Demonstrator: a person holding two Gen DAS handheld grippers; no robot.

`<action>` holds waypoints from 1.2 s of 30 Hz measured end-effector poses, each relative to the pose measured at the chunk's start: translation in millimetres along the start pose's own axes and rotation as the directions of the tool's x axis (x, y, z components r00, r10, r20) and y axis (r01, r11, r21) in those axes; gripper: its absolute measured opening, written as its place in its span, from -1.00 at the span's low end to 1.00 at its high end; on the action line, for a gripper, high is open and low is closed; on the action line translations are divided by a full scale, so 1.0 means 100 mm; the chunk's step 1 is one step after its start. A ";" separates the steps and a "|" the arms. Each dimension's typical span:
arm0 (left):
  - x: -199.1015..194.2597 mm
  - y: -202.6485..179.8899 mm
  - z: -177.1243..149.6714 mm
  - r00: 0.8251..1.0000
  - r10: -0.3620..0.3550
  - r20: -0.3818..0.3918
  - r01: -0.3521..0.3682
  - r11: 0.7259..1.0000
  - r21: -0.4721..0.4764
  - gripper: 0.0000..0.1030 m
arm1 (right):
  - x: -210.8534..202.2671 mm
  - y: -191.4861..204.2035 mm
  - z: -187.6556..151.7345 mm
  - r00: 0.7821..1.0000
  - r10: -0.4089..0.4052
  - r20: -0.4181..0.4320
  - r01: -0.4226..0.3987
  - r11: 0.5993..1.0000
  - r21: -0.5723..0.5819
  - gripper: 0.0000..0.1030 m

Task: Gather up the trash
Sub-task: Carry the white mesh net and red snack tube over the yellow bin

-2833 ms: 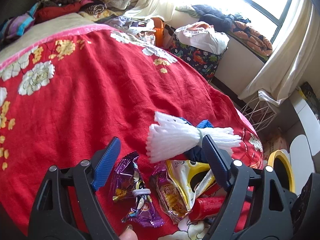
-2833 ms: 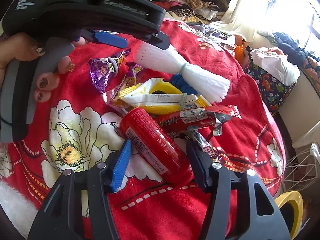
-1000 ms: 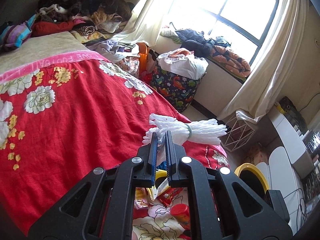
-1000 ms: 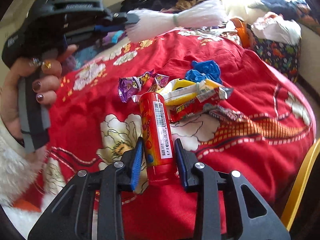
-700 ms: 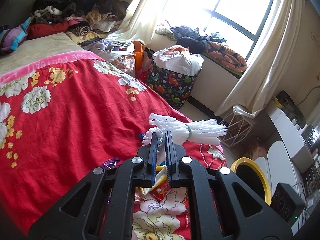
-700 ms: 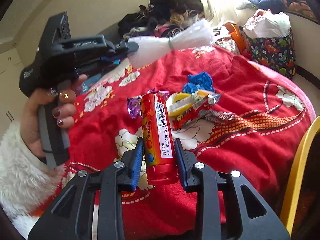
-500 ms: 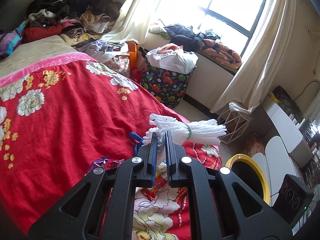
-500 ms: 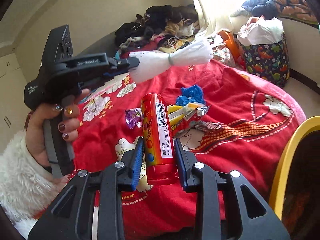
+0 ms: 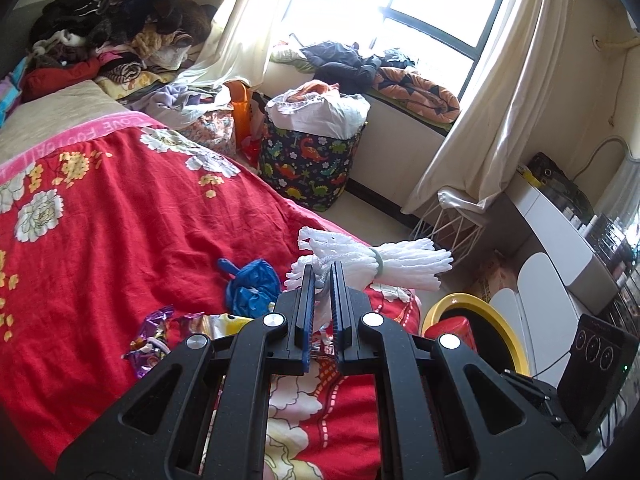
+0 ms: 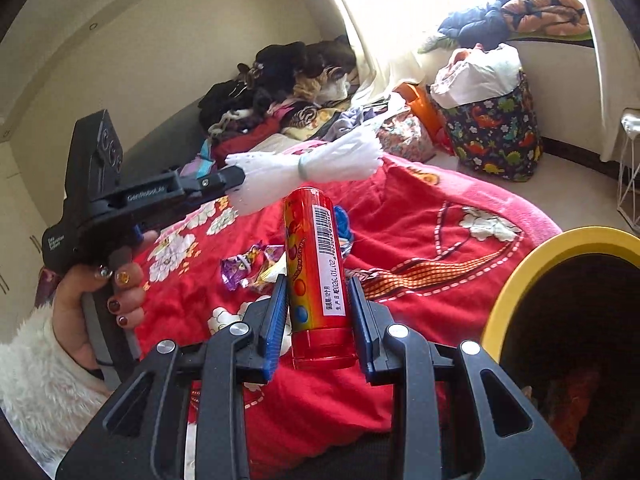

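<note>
My left gripper (image 9: 321, 276) is pinched nearly shut on the near end of a white foam-net bundle (image 9: 384, 266), which sticks out ahead of the pads toward 2 o'clock, a pale band around its middle. In the right wrist view the same bundle (image 10: 316, 168) hangs in the air above the bed, with my left hand (image 10: 100, 300) wrapped around the gripper's handle at 9 o'clock.

My right gripper (image 10: 320, 304) is partly closed on a red candy tube (image 10: 316, 272), both blue pads pressing its lower sides; the tube stands upright with its barcode label facing me.

The yellow-rimmed bin (image 10: 560, 248) sits at 3 o'clock of the tube, just beside the bed's edge. Left on the red floral bedspread (image 9: 120, 220) are a crumpled blue bag (image 9: 252, 286), purple candy wrappers (image 9: 150, 340) at 9 o'clock of my left gripper, and a yellow packet partly hidden behind it.
</note>
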State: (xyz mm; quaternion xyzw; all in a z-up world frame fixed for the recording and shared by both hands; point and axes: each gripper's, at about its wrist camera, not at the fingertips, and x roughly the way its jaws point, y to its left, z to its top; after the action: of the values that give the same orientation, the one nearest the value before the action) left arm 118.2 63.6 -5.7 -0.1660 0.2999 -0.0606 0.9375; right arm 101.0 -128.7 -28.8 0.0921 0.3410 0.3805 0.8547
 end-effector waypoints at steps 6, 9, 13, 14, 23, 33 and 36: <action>0.02 -0.14 -0.02 1.000 -0.016 -0.007 0.017 1.000 0.025 -0.92 | -0.17 -0.11 0.03 0.999 -0.030 0.041 0.028 0.999 0.030 -0.44; 0.03 -0.20 -0.03 1.000 -0.024 -0.009 0.024 0.999 0.036 -0.92 | -0.24 -0.17 0.05 0.997 -0.041 0.060 0.038 0.998 0.046 -0.44; 0.04 -0.28 -0.05 0.999 -0.032 -0.016 0.033 0.998 0.052 -0.92 | -0.36 -0.26 0.07 0.995 -0.058 0.081 0.053 0.997 0.064 -0.44; 0.04 -0.30 -0.06 0.999 -0.034 -0.018 0.035 0.998 0.055 -0.92 | -0.39 -0.28 0.08 0.994 -0.063 0.087 0.057 0.996 0.069 -0.44; 0.06 -0.47 -0.10 0.998 -0.057 -0.030 0.059 0.995 0.086 -0.92 | -0.59 -0.42 0.09 0.985 -0.115 0.125 0.102 0.989 0.110 -0.44; 0.08 -0.60 -0.13 0.996 -0.075 -0.038 0.079 0.991 0.112 -0.92 | -0.80 -0.56 0.08 0.973 -0.165 0.162 0.142 0.979 0.144 -0.45; 0.09 -0.64 -0.15 0.996 -0.079 -0.040 0.083 0.989 0.122 -0.92 | -0.83 -0.61 0.09 0.969 -0.180 0.168 0.154 0.976 0.157 -0.45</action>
State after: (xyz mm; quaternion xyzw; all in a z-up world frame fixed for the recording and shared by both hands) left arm 115.6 -2.1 -0.1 -0.1188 0.3051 -0.1200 0.9372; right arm 102.9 -229.8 -5.2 0.1578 0.2948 0.2716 0.9025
